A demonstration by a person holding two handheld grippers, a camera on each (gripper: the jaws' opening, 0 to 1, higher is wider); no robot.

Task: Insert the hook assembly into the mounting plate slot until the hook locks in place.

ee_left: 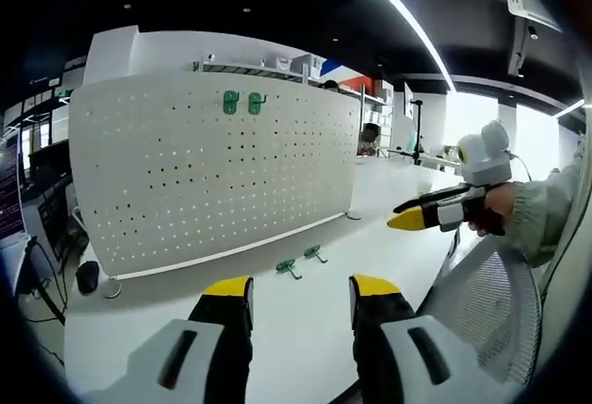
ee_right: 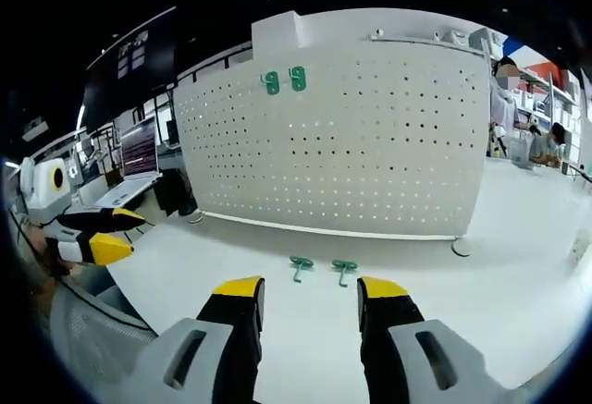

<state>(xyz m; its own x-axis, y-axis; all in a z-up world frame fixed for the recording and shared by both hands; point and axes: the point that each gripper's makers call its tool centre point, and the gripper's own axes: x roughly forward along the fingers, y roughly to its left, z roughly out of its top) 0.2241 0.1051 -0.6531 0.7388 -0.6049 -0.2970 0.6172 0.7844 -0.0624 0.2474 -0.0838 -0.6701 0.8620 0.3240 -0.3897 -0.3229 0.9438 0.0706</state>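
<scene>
A white pegboard (ee_left: pixel 185 182) (ee_right: pixel 370 164) stands upright on the white table (ee_left: pixel 305 339) (ee_right: pixel 203 265). Two green hooks (ee_left: pixel 242 103) (ee_right: pixel 283 80) hang side by side near its top edge. Two more green hooks lie loose on the table in front of the board (ee_left: pixel 302 261) (ee_right: pixel 321 267), just beyond both grippers. My left gripper (ee_left: pixel 302 287) (ee_right: pixel 132 233) is open and holds nothing. My right gripper (ee_right: pixel 310 288) is open and empty too. It reaches into the left gripper view (ee_left: pixel 398 216), held up by a hand in a grey-green sleeve.
A mesh chair back (ee_left: pixel 481 302) (ee_right: pixel 83 330) sits close between the two hands. A black mouse (ee_left: pixel 88 276) lies by the board's foot. Screens (ee_right: pixel 139 150) stand at the table's far end. People sit at benches behind the board (ee_left: pixel 370 136).
</scene>
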